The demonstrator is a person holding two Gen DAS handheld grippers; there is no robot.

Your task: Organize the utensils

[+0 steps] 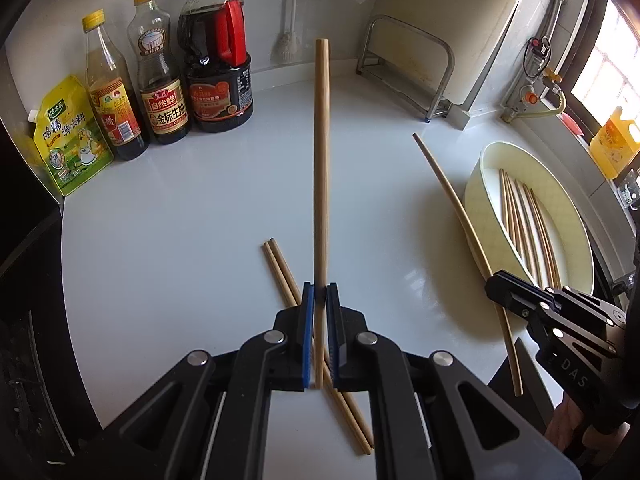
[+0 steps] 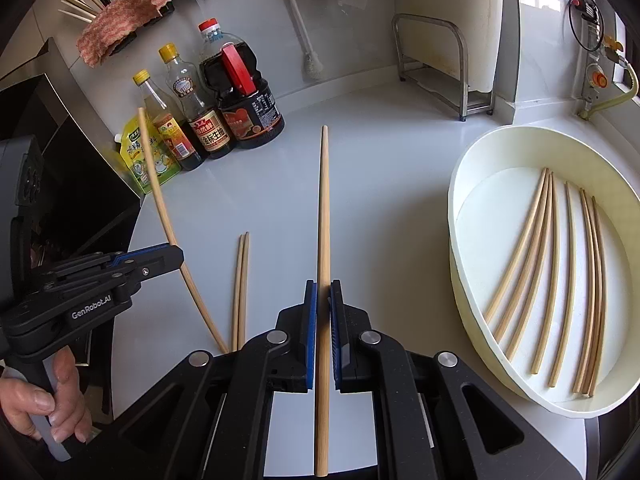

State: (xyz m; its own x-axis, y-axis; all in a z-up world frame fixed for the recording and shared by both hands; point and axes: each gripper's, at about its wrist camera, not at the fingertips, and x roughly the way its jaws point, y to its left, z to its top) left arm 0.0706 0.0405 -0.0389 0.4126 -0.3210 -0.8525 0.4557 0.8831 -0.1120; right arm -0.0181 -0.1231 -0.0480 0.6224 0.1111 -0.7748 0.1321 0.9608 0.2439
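Note:
My left gripper (image 1: pixel 320 292) is shut on a bamboo chopstick (image 1: pixel 321 160) that points straight ahead above the white counter. In the right wrist view the left gripper (image 2: pixel 176 254) and its chopstick (image 2: pixel 154 184) show at the left. My right gripper (image 2: pixel 323 290) is shut on a second chopstick (image 2: pixel 323 200), also held off the counter. From the left wrist view the right gripper (image 1: pixel 494 286) and its chopstick (image 1: pixel 452 192) hang beside a cream oval basin (image 1: pixel 480 196). Several chopsticks (image 2: pixel 556 272) lie inside the basin (image 2: pixel 472 312). Two more chopsticks (image 2: pixel 241 280) lie side by side on the counter between the grippers.
Three sauce bottles (image 1: pixel 160 80) and a yellow seasoning pouch (image 1: pixel 68 136) stand at the back left. A metal rack (image 1: pixel 408 68) stands at the back wall. A black stove (image 2: pixel 72 184) borders the counter's left edge. A person's hand (image 2: pixel 52 400) grips the left handle.

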